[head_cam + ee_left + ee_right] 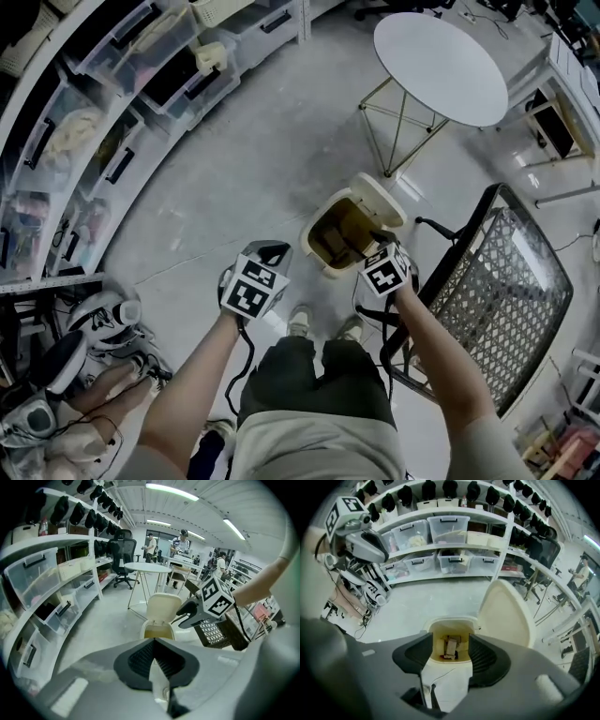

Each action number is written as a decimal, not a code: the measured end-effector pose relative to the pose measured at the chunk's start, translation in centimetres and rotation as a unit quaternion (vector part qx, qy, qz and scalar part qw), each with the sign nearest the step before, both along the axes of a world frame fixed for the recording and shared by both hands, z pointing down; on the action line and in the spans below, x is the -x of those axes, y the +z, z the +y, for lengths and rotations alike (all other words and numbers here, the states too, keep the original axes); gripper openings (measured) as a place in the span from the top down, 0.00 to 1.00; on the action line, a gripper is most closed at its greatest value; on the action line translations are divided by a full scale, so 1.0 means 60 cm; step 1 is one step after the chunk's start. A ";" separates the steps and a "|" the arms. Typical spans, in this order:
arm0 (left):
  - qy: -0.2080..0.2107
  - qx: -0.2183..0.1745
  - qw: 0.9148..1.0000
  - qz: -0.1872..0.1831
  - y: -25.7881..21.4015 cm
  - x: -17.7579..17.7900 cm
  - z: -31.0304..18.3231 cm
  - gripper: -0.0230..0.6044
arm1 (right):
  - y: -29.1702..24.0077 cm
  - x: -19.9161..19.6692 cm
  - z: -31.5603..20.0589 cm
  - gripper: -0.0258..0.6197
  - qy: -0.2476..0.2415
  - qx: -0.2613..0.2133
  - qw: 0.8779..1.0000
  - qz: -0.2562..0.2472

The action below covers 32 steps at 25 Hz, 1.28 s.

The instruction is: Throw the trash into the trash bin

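A cream trash bin (323, 246) stands on the floor with its lid (380, 195) swung up. Inside it lie pieces of trash (451, 646), cardboard-like scraps. My right gripper (378, 239) hangs over the bin's near right rim; in the right gripper view its jaws (451, 652) stand open around the bin's mouth (440, 623) with nothing between them. My left gripper (270, 253) is held left of the bin, above bare floor. Its pads (140, 656) meet at the tips, shut and empty, pointing toward the bin (159, 620) and the right gripper (187, 613).
A round white table (441, 66) on thin legs stands beyond the bin. A black mesh chair (506, 281) is close on the right. Shelves with clear storage boxes (141, 84) curve along the left. Shoes and cables (103, 314) lie at lower left. The person's feet (300, 322) are just before the bin.
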<state>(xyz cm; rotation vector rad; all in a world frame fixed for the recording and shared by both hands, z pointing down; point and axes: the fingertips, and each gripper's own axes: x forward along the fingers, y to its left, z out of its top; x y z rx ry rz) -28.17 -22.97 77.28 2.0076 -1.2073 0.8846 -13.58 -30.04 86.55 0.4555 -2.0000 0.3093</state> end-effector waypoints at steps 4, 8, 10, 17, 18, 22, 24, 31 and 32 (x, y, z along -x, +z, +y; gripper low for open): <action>0.000 -0.030 1.000 0.001 -0.069 -0.004 -0.005 0.96 | -0.105 -0.010 -0.009 0.62 0.018 -0.032 0.999 -0.035; -0.002 -0.056 0.998 0.002 -0.156 -0.010 0.008 0.96 | -0.227 -0.030 0.001 0.67 0.048 -0.055 0.994 -0.075; -0.002 -0.073 0.997 0.001 -0.199 -0.014 0.014 0.96 | -0.286 -0.042 0.007 0.70 0.059 -0.071 0.991 -0.095; -0.002 -0.126 0.992 0.002 -0.341 -0.039 0.025 0.96 | -0.507 -0.066 0.037 0.80 0.093 -0.124 0.971 -0.184; 0.001 -0.136 0.991 0.003 -0.366 -0.047 0.027 0.96 | -0.539 -0.069 0.044 0.81 0.095 -0.132 0.967 -0.196; 0.012 -0.173 0.985 0.006 -0.455 -0.077 0.038 0.96 | -0.660 -0.090 0.077 0.83 0.100 -0.165 0.951 -0.241; 0.010 -0.193 0.981 0.000 -0.496 -0.085 0.040 0.96 | -0.710 -0.103 0.092 0.87 0.106 -0.179 0.942 -0.265; 0.015 -0.264 0.964 -0.005 -0.643 -0.118 0.062 0.96 | -0.859 -0.146 0.149 0.91 0.125 -0.222 0.906 -0.337; 0.017 -0.276 0.961 -0.003 -0.665 -0.124 0.066 0.96 | -0.878 -0.153 0.157 0.92 0.126 -0.227 0.902 -0.346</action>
